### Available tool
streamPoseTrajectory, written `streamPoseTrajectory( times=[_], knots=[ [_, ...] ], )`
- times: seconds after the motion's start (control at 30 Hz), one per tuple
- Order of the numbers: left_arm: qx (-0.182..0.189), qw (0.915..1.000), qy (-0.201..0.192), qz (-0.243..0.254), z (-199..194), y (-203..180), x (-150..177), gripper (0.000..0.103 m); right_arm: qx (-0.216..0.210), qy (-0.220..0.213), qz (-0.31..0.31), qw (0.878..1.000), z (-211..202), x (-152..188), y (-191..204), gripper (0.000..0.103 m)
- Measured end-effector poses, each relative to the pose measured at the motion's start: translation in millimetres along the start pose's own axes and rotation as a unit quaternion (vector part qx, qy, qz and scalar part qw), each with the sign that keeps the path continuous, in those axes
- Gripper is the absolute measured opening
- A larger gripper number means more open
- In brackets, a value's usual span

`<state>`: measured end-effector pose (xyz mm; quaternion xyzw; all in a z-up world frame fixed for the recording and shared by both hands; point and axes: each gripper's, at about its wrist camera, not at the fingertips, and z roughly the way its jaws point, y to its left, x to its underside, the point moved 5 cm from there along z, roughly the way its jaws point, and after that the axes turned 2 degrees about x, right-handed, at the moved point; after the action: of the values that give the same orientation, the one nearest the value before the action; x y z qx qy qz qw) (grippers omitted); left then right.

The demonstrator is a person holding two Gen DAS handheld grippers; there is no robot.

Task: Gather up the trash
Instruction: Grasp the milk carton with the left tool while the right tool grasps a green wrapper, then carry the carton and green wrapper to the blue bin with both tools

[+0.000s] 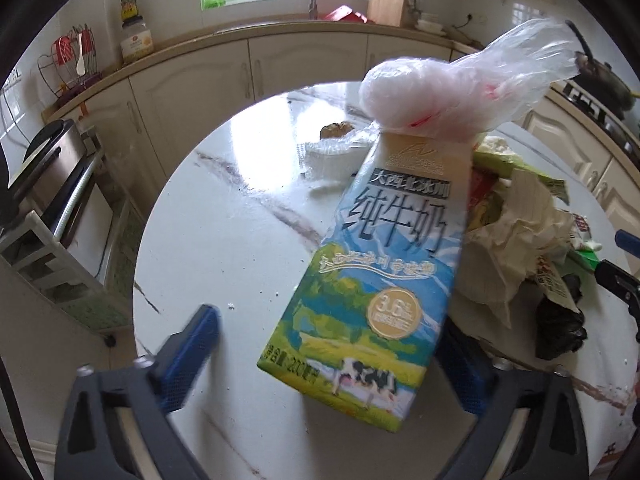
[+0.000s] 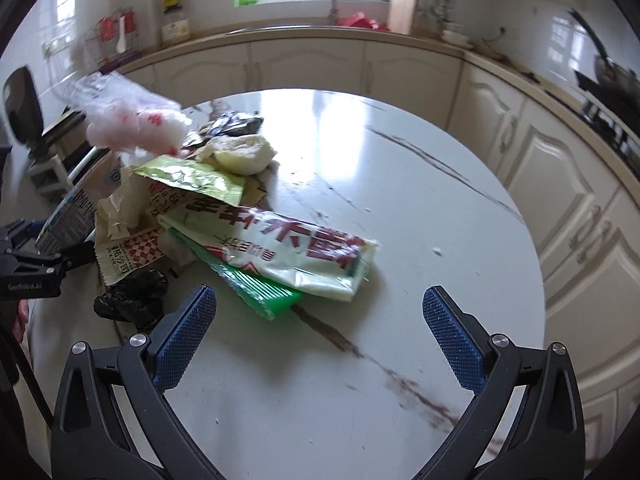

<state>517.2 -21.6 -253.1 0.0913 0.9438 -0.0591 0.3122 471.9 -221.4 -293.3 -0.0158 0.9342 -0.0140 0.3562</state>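
A blue and green milk carton [image 1: 380, 276] with a clear plastic bag [image 1: 460, 84] on its top end hangs tilted between the wide-open fingers of my left gripper [image 1: 332, 360], above the round white marble table [image 1: 240, 240]. The left blue pad [image 1: 192, 352] stands clear of the carton; the right pad is behind it. In the right wrist view the carton [image 2: 76, 208] and bag [image 2: 132, 116] show at the left, at a trash pile: white and red wrapper [image 2: 288, 248], green packet [image 2: 260, 288], black bag [image 2: 132, 300], crumpled paper [image 1: 516, 232]. My right gripper [image 2: 320, 340] is open and empty over the table.
Cream kitchen cabinets [image 2: 312, 64] curve round behind the table, with a sink, a jar [image 1: 136, 36] and a utensil rack [image 1: 76, 60] on the counter. A stove with a pan [image 1: 600, 76] is at the right. A metal cart [image 1: 60, 200] stands left of the table.
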Motion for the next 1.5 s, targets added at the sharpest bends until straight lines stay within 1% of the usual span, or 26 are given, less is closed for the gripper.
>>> streamPoseTrajectory(
  times=[0.07, 0.13, 0.2, 0.23, 0.27, 0.3, 0.33, 0.4, 0.43, 0.47, 0.53, 0.57, 0.6, 0.63, 0.7, 0.73, 0.77, 0.8, 0.83, 0.97, 1.13, 1.2, 1.27, 1.33, 1.4, 1.5],
  knots=[
    [0.001, 1.0, -0.001, 0.007, 3, -2, -1, 0.102, 0.001, 0.004, -0.033, 0.999, 5, -5, 6, 0.103],
    [0.009, 0.9999, -0.002, 0.014, 0, -2, 3, 0.102, 0.003, 0.01, -0.063, 0.998, 12, -10, 13, 0.103],
    [0.011, 0.9998, -0.015, 0.01, 0, 3, 4, 0.101, 0.014, 0.013, -0.095, 0.995, 20, -16, 20, 0.103],
    [0.006, 0.9997, -0.023, 0.01, 0, 5, 5, 0.098, 0.014, 0.01, -0.108, 0.994, 25, -19, 26, 0.103],
    [0.006, 0.9995, -0.027, 0.014, 0, 5, 8, 0.086, 0.015, 0.011, -0.119, 0.993, 28, -21, 29, 0.103],
    [0.023, 0.9989, -0.035, 0.02, -1, 4, 5, 0.075, 0.017, 0.014, -0.133, 0.991, 32, -24, 33, 0.103],
    [0.026, 0.9988, -0.037, 0.022, -2, 2, 4, 0.06, 0.016, 0.014, -0.141, 0.99, 36, -26, 36, 0.103],
    [0.032, 0.9987, -0.031, 0.024, 1, 3, 2, 0.057, 0.006, 0.019, -0.154, 0.988, 45, -30, 43, 0.102],
    [0.035, 0.9985, -0.031, 0.027, 2, 2, 2, 0.055, -0.006, 0.017, -0.154, 0.988, 47, -32, 45, 0.102],
    [0.04, 0.9983, -0.032, 0.029, 3, 2, 2, 0.054, -0.016, 0.019, -0.152, 0.988, 49, -34, 46, 0.097],
    [0.055, 0.9974, -0.036, 0.028, -2, 7, 8, 0.052, -0.033, 0.022, -0.141, 0.989, 51, -35, 45, 0.084],
    [0.058, 0.9973, -0.037, 0.025, -1, 9, 9, 0.051, -0.035, 0.022, -0.131, 0.99, 53, -37, 43, 0.071],
    [0.061, 0.9972, -0.039, 0.022, -5, 6, 16, 0.051, -0.027, 0.021, -0.126, 0.991, 53, -37, 39, 0.062],
    [0.065, 0.9968, -0.041, 0.019, -11, 8, 21, 0.05, -0.022, 0.021, -0.122, 0.992, 53, -38, 35, 0.056],
    [0.073, 0.9962, -0.046, 0.016, -17, 10, 26, 0.05, -0.036, 0.015, -0.108, 0.993, 48, -37, 31, 0.039],
    [0.075, 0.9959, -0.048, 0.016, -23, 9, 31, 0.049, -0.043, 0.014, -0.102, 0.994, 44, -36, 30, 0.033],
    [0.08, 0.9955, -0.049, 0.017, -26, 9, 33, 0.049, -0.045, 0.012, -0.095, 0.994, 41, -35, 29, 0.025],
    [0.081, 0.9952, -0.052, 0.016, -32, 10, 40, 0.049, -0.048, 0.009, -0.087, 0.995, 36, -33, 28, 0.02],
    [0.085, 0.9949, -0.053, 0.016, -43, 9, 47, 0.048, -0.052, 0.008, -0.082, 0.995, 32, -30, 27, 0.018],
    [0.101, 0.9932, -0.057, 0.017, -61, 13, 65, 0.047, -0.088, -0.008, -0.039, 0.995, 10, -21, 21, 0.017],
    [0.125, 0.9903, -0.061, 0.007, -86, 20, 89, 0.047, -0.122, -0.029, 0.007, 0.992, -16, -8, 16, 0.017],
    [0.13, 0.9895, -0.061, 0.01, -99, 24, 103, 0.047, -0.124, -0.033, 0.015, 0.992, -24, -3, 15, 0.017],
    [0.135, 0.9888, -0.063, 0.003, -107, 30, 111, 0.046, -0.12, -0.046, 0.027, 0.991, -31, 1, 15, 0.017],
    [0.156, 0.9866, -0.048, 0.002, -115, 32, 128, 0.046, -0.128, -0.046, 0.044, 0.99, -35, 7, 14, 0.017],
    [0.156, 0.987, -0.037, -0.007, -116, 41, 136, 0.047, -0.131, -0.047, 0.044, 0.989, -40, 13, 18, 0.017],
    [0.162, 0.9862, -0.028, -0.017, -121, 50, 137, 0.047, -0.139, -0.045, 0.046, 0.988, -45, 19, 24, 0.017]
  ],
)
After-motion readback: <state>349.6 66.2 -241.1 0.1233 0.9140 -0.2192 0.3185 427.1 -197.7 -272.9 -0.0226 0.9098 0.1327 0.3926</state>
